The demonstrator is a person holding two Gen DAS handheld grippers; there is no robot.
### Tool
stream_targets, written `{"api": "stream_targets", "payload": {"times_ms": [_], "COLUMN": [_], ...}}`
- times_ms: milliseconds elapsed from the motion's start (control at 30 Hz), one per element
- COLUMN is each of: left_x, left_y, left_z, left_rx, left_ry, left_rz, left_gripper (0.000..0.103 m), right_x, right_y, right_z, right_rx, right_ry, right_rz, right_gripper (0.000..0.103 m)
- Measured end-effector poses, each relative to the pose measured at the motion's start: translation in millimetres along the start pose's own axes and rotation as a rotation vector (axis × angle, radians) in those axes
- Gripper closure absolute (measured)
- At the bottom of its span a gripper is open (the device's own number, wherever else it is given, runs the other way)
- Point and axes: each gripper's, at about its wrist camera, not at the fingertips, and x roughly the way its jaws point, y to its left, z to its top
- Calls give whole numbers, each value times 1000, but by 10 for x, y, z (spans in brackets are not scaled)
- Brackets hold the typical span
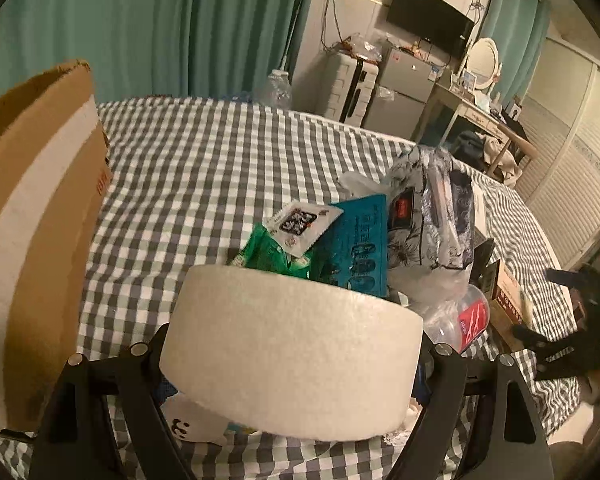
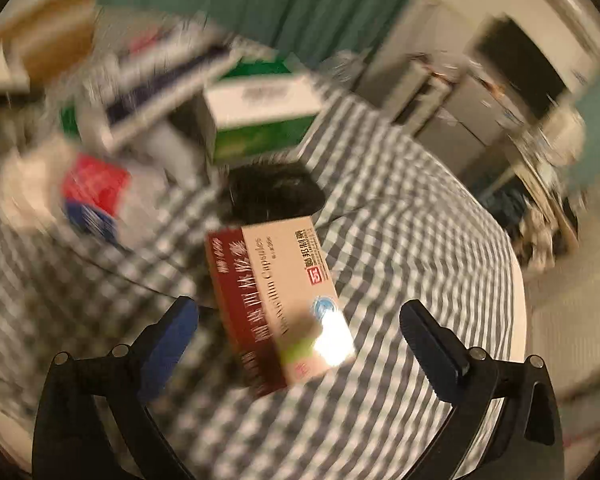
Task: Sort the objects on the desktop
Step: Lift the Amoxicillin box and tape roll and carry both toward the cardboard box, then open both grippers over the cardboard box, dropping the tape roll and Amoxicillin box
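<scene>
Left gripper (image 1: 292, 354) is clamped on a white foam block (image 1: 292, 344): grainy matte surface, rounded front face, flat top, pinched on both ends by the black fingers (image 1: 140, 392). It's held above the grey-white checked cloth (image 1: 220, 168), which is soft and lies mostly flat. Cardboard box (image 1: 40, 220) stands just left of the gripper, flap up, with a white foam strip along its side; open cloth runs between box and clutter. Pile past the foam: green crinkly packet (image 1: 272, 254), white QR card (image 1: 300, 226) lying on it, teal flat pack (image 1: 360, 240), glossy floral plastic bag (image 1: 428, 216). Right gripper (image 2: 300, 340) is spread wide, gripping nothing; blue pad on one finger (image 2: 168, 344). Between its fingers, not touching either, a rigid rectangular capsule carton (image 2: 276, 300) in cream and maroon lies on the cloth. The right view is motion-blurred. Behind the carton: something black (image 2: 272, 192), a green-white box (image 2: 260, 116). Bare cloth to the right reaches the rounded edge.
</scene>
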Motion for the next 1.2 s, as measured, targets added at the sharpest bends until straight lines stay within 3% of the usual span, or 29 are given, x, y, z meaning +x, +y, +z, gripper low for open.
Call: {"api": "stream_targets", "payload": {"times_ms": [67,100,133,167,300,467,500,533,567,600,733,833,933,1000,1033,1067,1200], "left_x": [24,37,47,56,24,-299,-360,-475,-632,-734,-1173,-1387,-1454,-1455,-1455,-1455,-1388], "left_y": [-15,-29,-37,-43,-58,-161,-157,-138,-123,-117,-120,-24,69,112,128,124,154], "left_z": [2,28,34,29,20,39,59,85,114,143,200,176,111,86,68,60,14], "left_rx": [2,5,9,11,16,21,-6,-48,-78,-80,-12,-1,3,-3,-10,-15,-24], "left_ry": [3,3,2,1,-15,-30,-11,1,-16,-35,-117,-144,-146,-138,-138,-138,-120], "left_rz": [9,12,15,21,35,86,73,44,21,14,54,65,83,88,90,91,107], "left_gripper": [17,17,17,17,17,17,17,17,17,17,17,17,17,17,17,17,17], "right_x": [301,479,542,518,166,-706,-885,-1010,-1143,-1218,-1239,-1206,-1151,-1100,-1104,-1083,-809], "right_y": [-96,-146,-210,-271,-256,31,90,157,225,296,656,651,706,765,801,833,990], "right_z": [67,72,59,40,-133,-172,-168,-173,-150,-137,-21,-85,-164,-180,-213,-221,-164], "right_rx": [37,100,185,270,537,627,646,665,686,681,552,617,658,694,722,755,825], "right_ry": [102,167,179,152,77,-90,-118,-128,-139,-129,-77,-90,-51,-15,-7,-3,86], "right_rz": [56,104,140,168,106,102,135,179,225,241,139,210,217,250,259,268,325], "right_gripper": [2,3,3,12,20,29,41,64,64,64,64,64,64,46,26,16,16]}}
